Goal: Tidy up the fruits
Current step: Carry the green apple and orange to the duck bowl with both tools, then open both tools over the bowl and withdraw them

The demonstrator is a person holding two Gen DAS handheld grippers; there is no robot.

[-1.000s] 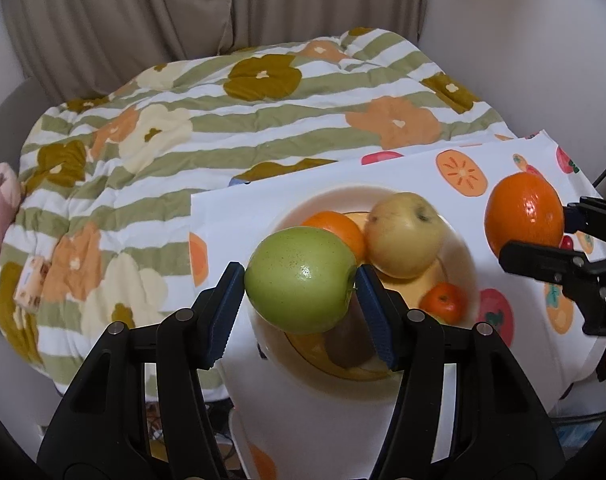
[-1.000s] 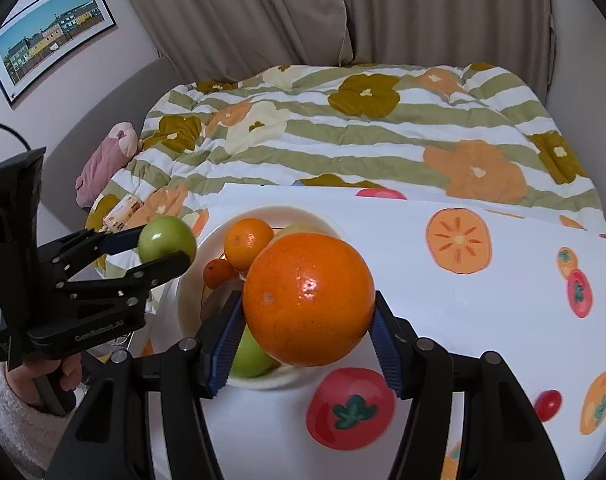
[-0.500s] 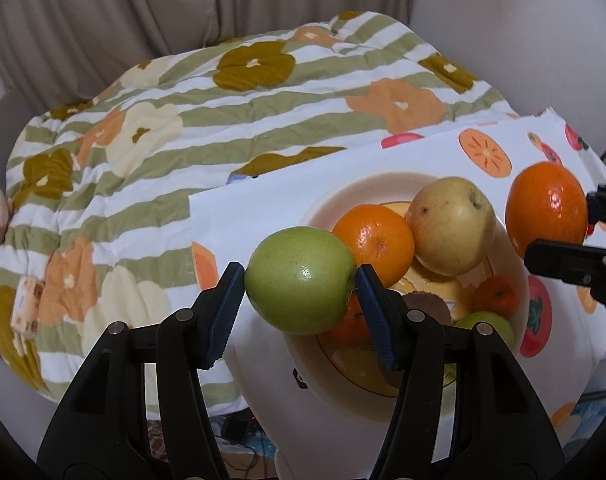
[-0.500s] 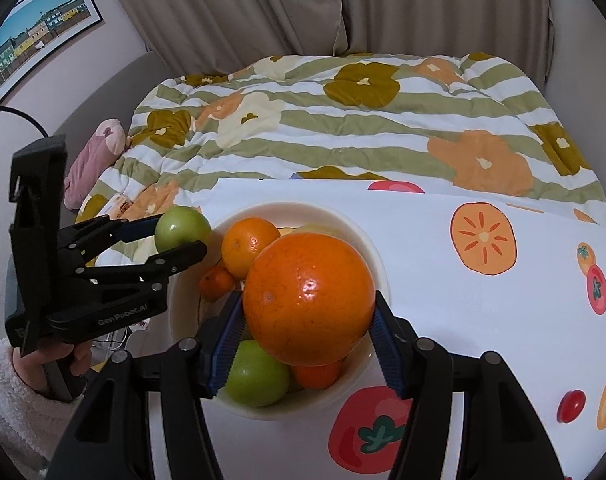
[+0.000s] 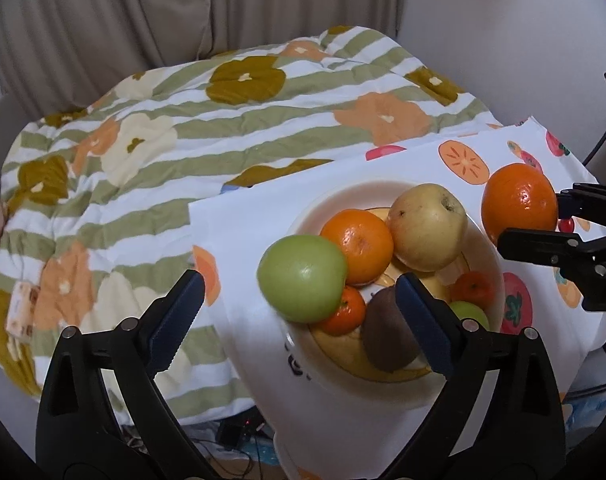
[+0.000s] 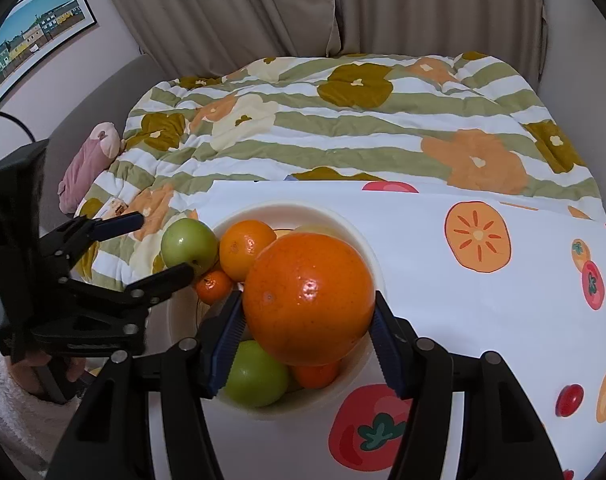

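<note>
Left gripper [image 5: 299, 316] jaws are opening right now; the green apple [image 5: 303, 278] sits between them but neither pad touches it, so it is loose at the bowl's [image 5: 399, 390] rim on the side nearest the desk's left edge. It looks slightly blurred and leans on the mandarin [image 5: 358, 246] and a small tangerine [image 5: 343, 312], so it is probably not settled yet. Keep your left hand quiet and let the apple roll inward before you pull away; back out along the fingers, not sideways, so a pad does not knock it over the rim onto the bed quilt [image 5: 223, 128].

Right gripper [image 6: 307, 340] is clamped on the big orange [image 6: 309, 298], both blue pads pressed against its sides, held above the near part of the bowl. The bowl is already crowded: yellow apple [image 5: 427, 226], kiwi [image 5: 387, 332], another green apple [image 6: 255, 376], more tangerines. Pick the lowest gap, likely the near right side of the bowl, and lower the orange until it rests on fruit before you release, since a drop from height could push the loose apple out. The bowl sits near the left edge of the desk's fruit-print cloth [image 6: 483, 292], so avoid pushing anything leftward.
</note>
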